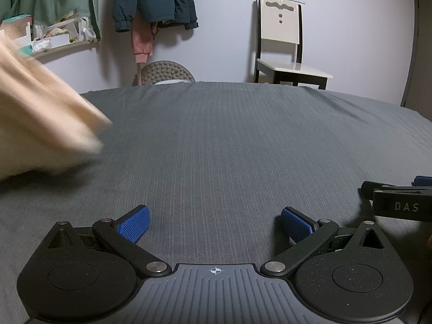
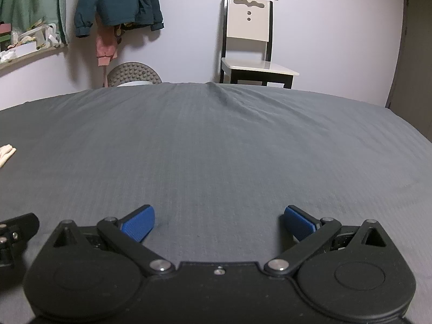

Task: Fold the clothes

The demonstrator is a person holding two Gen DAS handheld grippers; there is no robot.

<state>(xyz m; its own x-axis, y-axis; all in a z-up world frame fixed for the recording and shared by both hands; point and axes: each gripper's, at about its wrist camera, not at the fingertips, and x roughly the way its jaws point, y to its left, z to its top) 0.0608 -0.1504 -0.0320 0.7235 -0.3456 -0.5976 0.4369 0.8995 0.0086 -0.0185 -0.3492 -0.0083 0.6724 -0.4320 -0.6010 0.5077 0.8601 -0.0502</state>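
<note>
A cream-coloured garment (image 1: 40,113) fills the left side of the left wrist view, blurred, with its lower edge over the grey bedsheet (image 1: 229,140); whether it rests on the sheet I cannot tell. Only a small cream corner of the garment (image 2: 6,152) shows at the far left edge of the right wrist view. My left gripper (image 1: 214,222) is open low over the sheet, nothing between its blue pads. My right gripper (image 2: 218,222) is also open and holds nothing. The right gripper's black body (image 1: 399,202) pokes in at the right edge of the left wrist view.
Past the bed's far edge stand a cream and black chair (image 2: 251,43) and a studded round grey object (image 2: 133,74). A dark teal jacket (image 1: 154,0) and a pink garment (image 1: 141,43) hang on the wall. A cluttered shelf (image 1: 48,37) sits at the left.
</note>
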